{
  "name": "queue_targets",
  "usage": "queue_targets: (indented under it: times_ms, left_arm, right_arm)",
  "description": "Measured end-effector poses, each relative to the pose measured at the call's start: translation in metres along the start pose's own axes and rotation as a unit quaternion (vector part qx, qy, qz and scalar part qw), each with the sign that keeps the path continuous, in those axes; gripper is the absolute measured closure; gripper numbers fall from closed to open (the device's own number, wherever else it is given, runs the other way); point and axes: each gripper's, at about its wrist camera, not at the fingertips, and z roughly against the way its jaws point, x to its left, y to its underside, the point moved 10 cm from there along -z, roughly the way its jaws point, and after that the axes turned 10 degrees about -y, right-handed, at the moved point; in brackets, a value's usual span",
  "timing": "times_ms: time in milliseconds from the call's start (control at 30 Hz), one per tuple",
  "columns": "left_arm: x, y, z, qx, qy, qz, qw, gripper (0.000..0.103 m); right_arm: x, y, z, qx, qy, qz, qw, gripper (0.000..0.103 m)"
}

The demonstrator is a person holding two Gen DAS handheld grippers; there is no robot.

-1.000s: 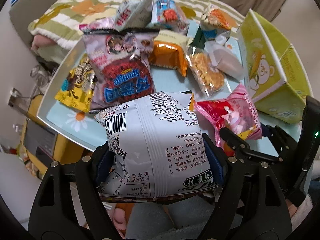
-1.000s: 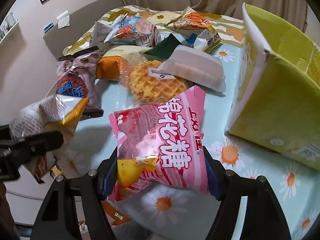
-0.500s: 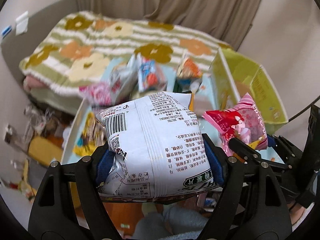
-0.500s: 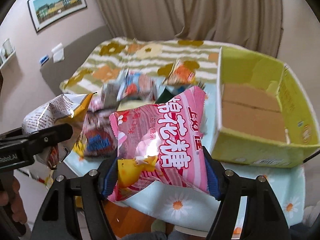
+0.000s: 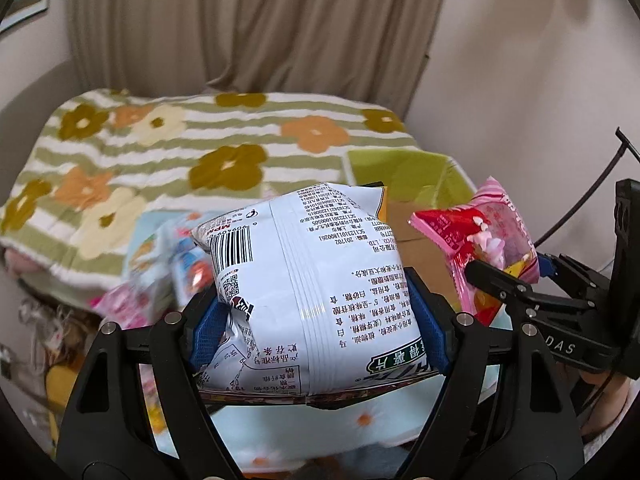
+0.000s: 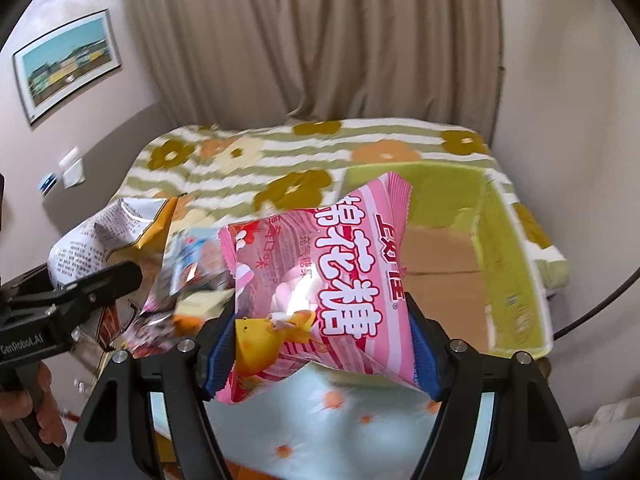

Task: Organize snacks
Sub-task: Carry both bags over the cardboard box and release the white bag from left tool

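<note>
My left gripper point(image 5: 320, 320) is shut on a white chip bag point(image 5: 312, 288), printed back side up, held high above the table. In the right wrist view that bag point(image 6: 108, 240) hangs at the left in the other tool. My right gripper point(image 6: 320, 344) is shut on a pink marshmallow bag point(image 6: 320, 280); the left wrist view shows this pink bag point(image 5: 480, 248) to the right. The yellow-green cardboard box point(image 6: 508, 256) stands open behind and right of the pink bag, its brown floor bare. Blurred snack packs point(image 6: 192, 272) lie on the table to the left.
The table point(image 6: 320, 432) has a pale blue cloth with daisies. Behind it is a bed with a striped flowered blanket point(image 5: 160, 152), then curtains point(image 6: 312, 40) and a framed picture point(image 6: 64, 64). A hand point(image 6: 36, 408) holds the left tool's grip.
Both grippers have risen well above the table with their bags and tilted up, so the snack pile dropped low in view and the open box's inside now shows.
</note>
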Motion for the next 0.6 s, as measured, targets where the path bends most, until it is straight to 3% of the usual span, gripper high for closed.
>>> queue_targets:
  times_ms: [333,600]
  left_arm:
    - [-0.102,-0.023,-0.078,0.04,0.035,-0.03,0.9981,0.026]
    - [-0.155,-0.005,-0.138,0.1,0.03,-0.062,0.9926,0.025]
  right_arm:
    - [-0.096,-0.029,-0.004,0.004,0.035,-0.034,0.999,0.034]
    - [-0.141,-0.036,-0.021,0.022,0.027,-0.057,0.998,0.034]
